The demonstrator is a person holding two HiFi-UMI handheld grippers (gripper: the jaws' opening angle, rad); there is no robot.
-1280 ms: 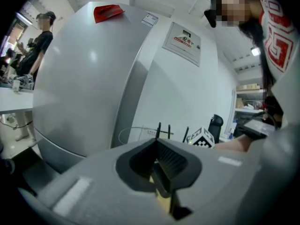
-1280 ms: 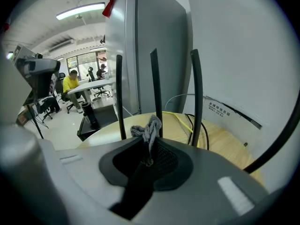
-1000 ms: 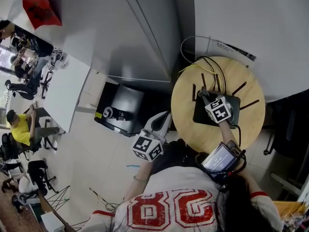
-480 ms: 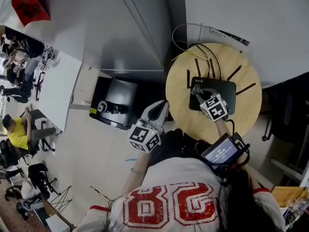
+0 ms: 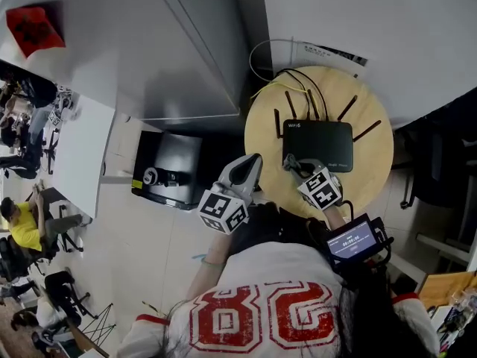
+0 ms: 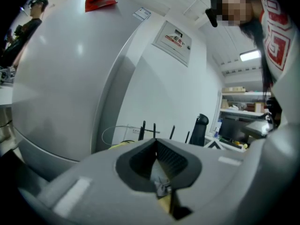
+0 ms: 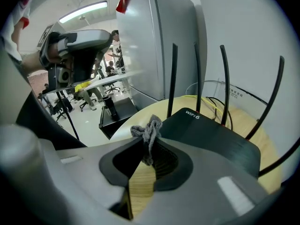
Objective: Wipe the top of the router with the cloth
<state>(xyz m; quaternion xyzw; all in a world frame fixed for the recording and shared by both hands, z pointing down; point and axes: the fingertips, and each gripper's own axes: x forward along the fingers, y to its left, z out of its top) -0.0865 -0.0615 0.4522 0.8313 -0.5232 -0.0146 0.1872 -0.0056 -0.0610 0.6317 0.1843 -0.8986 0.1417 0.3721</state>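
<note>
Round wooden worktop (image 5: pixel 376 174) is standing against a white wall, with a grey cabinet (image 5: pixel 186 51) rising to its left. The black router (image 5: pixel 317 145) is lying flat on the wood, its long axis running left to right across the person. Its antennas (image 7: pixel 174 74) are sticking up along the far edge. The right gripper (image 5: pixel 294 164) is hovering at the router's near left corner, its jaws pinching a bunched grey cloth (image 7: pixel 149 127). The lid is lying just ahead and to the right of that tuft, and contact cannot be confirmed. The left gripper (image 5: pixel 251 164) is hanging off the worktop's left edge, jaws pressed together with nothing of the task in them. Judgement: the right gripper is the nearer one. The coming stroke is calling for a move forward-right onto the lid, then along its length.
</note>
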